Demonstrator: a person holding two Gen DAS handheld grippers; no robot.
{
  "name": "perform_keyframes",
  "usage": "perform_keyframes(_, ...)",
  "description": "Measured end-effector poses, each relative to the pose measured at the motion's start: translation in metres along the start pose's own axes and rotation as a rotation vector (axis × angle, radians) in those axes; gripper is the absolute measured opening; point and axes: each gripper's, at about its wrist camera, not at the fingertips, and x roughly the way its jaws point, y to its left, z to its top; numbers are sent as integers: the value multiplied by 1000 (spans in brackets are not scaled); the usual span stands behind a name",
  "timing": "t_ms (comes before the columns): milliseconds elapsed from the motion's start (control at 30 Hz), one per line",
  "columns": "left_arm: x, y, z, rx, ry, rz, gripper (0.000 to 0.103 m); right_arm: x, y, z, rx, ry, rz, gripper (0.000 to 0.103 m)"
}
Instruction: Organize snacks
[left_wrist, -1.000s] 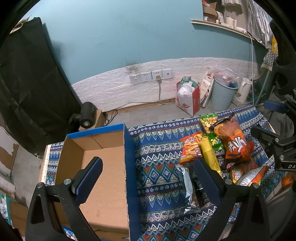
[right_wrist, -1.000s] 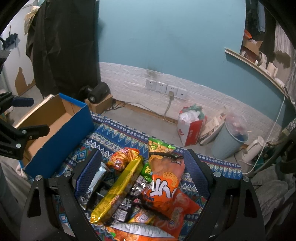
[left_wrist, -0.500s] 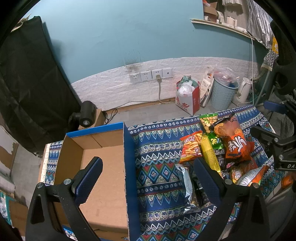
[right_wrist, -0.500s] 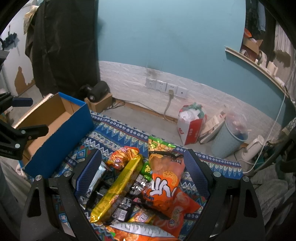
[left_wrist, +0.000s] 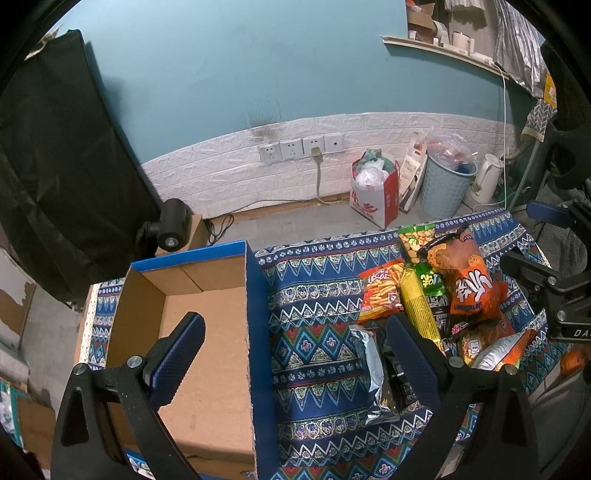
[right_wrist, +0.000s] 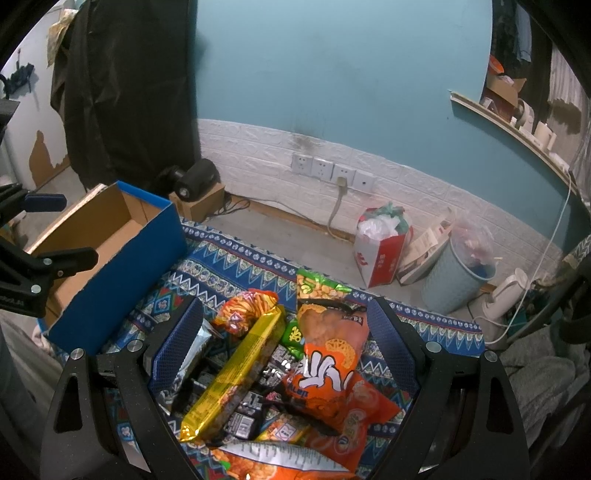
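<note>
Snack pile (right_wrist: 280, 373) sits heaped on the right half of the patterned cloth (left_wrist: 314, 306), nothing sorted yet. On top: long yellow pack (right_wrist: 236, 373) lying diagonal, big orange bag (right_wrist: 328, 354) beside it on the right, small orange stick-snack bag (right_wrist: 245, 308) and green peanut bag (right_wrist: 317, 288) at the far edge, silver pack (left_wrist: 371, 373) nearest the box, dark small packs underneath. Everything overlaps, so whatever goes first has to come off the top layer.

Cardboard box with blue outside (left_wrist: 207, 332) is on the left of the cloth, open top, empty inside as far as visible. Likely the target bin; its right wall stands close to the pile, so it's a short carry.

Right gripper (right_wrist: 284, 339) hovers above the pile, jaws wide apart, holding nothing, yellow pack and orange bag framed between them. Looks lined up for a first pick; yellow pack is the cleanest grab across its narrow width.

Left gripper (left_wrist: 295, 347) is also spread wide and empty, straddling the box's right wall, one finger over the box floor, the other over the silver pack. Probably parked there to steady the box or take the silver pack.

Risk: slick foil bags slide and drag neighbours.
</note>
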Motion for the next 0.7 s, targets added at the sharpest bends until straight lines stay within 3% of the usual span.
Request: perform_keyframes(700, 3, -1, -6, 0, 7, -1, 100, 2, -2, 2, -1, 16, -1, 89)
